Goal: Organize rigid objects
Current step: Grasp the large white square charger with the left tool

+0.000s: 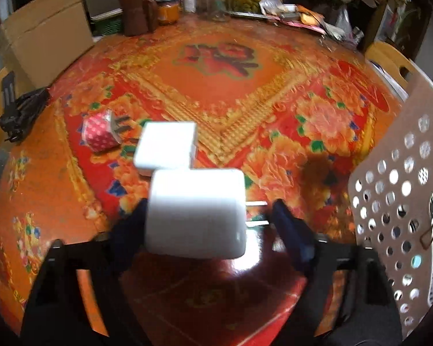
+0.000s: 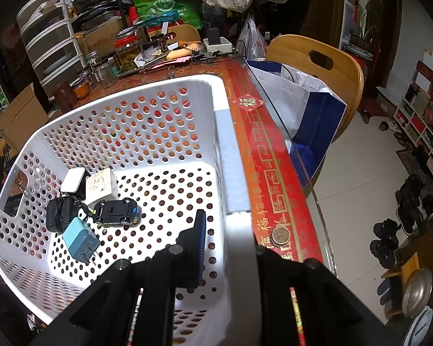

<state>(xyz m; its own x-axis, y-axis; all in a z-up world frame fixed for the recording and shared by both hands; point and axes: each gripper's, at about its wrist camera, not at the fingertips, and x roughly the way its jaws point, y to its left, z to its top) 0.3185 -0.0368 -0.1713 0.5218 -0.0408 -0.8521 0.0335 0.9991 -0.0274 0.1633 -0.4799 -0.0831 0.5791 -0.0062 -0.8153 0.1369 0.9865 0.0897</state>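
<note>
My left gripper (image 1: pixel 209 216) is shut on a white plug adapter (image 1: pixel 196 213), held above the floral table with its prongs pointing right. A second white adapter (image 1: pixel 166 148) and a pink polka-dot adapter (image 1: pixel 99 134) lie on the table beyond it. The white perforated basket (image 1: pixel 395 190) stands at the right. My right gripper (image 2: pixel 231 230) is shut on the basket's near right wall (image 2: pixel 236 201). Inside the basket lie a blue adapter (image 2: pixel 79 240), a black toy car (image 2: pixel 115 212), a black charger (image 2: pixel 57 213) and two white adapters (image 2: pixel 101 186).
Jars (image 1: pixel 167 10), a brown cardboard box (image 1: pixel 46 40) and clutter line the table's far edge. A black clip (image 1: pixel 20 112) lies at the left edge. A wooden chair (image 2: pixel 317 66) with a blue-white bag stands right of the table. A coin (image 2: pixel 281 235) lies near the basket.
</note>
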